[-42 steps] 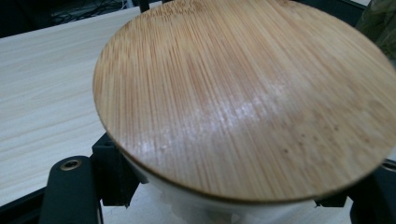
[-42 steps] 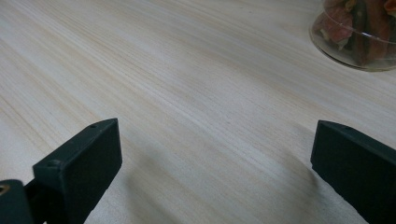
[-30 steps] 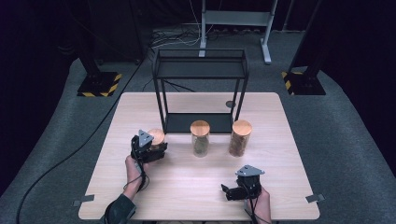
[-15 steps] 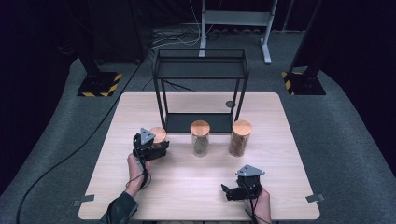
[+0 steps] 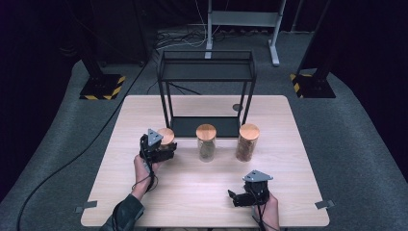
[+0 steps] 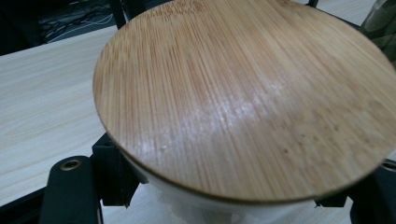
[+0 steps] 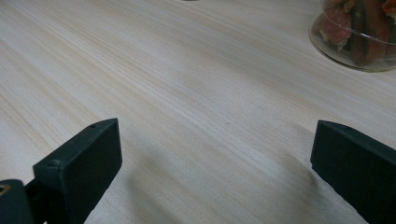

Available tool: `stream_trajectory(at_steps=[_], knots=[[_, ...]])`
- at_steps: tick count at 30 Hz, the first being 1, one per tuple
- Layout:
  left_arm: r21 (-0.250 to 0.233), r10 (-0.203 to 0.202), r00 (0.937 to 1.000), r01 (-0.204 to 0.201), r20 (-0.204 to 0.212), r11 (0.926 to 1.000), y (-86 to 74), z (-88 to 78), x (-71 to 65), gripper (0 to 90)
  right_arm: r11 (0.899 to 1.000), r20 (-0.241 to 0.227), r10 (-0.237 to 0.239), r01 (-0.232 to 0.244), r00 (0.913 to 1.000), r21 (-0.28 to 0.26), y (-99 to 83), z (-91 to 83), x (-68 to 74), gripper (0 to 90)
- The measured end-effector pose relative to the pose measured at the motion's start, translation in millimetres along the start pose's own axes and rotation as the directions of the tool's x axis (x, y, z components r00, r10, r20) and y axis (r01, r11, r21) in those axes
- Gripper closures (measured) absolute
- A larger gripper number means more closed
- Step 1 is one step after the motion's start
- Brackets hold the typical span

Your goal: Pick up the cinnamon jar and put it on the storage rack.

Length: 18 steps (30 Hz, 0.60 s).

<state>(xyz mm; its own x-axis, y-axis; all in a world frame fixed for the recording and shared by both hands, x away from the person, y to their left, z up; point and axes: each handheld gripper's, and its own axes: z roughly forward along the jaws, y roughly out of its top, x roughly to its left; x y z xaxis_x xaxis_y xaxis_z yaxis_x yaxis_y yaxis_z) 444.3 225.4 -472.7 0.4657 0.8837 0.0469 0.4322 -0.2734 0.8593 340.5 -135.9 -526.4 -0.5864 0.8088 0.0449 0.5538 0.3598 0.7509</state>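
Three glass jars with bamboo lids stand in a row in front of a black wire rack (image 5: 207, 72). My left gripper (image 5: 167, 147) is shut on the left jar (image 5: 166, 135), just below its lid. In the left gripper view the lid (image 6: 243, 93) looms close, with a black jaw on each side of the jar's pale body (image 6: 224, 205). The middle jar (image 5: 206, 143) holds greenish contents and the right jar (image 5: 248, 142) brownish ones. Near the front edge my right gripper (image 5: 235, 198) stands open, nothing between its jaws (image 7: 215, 149). It points left over bare wood.
The light wooden table (image 5: 192, 192) stands on grey carpet. The rack has a low shelf (image 5: 206, 126) right behind the jars. A small dark disc (image 5: 236, 107) lies by its right leg. A jar base with reddish pieces (image 7: 359, 37) shows far right in the right gripper view.
My left gripper and the jar in it have shifted slightly toward the rack. The right gripper has stayed where it was.
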Motion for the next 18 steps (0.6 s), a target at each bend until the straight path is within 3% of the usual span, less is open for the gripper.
stream_trajectory(at_steps=[18], knots=[[0.006, 0.007, 0.9999, -0.008, 0.013, 1.0, 10.4, 11.9, -4.9, 25.7, 1.0, 0.0, 0.001, -0.001, 1.0, -0.003, -0.1, -0.4, 0.1, 1.2]])
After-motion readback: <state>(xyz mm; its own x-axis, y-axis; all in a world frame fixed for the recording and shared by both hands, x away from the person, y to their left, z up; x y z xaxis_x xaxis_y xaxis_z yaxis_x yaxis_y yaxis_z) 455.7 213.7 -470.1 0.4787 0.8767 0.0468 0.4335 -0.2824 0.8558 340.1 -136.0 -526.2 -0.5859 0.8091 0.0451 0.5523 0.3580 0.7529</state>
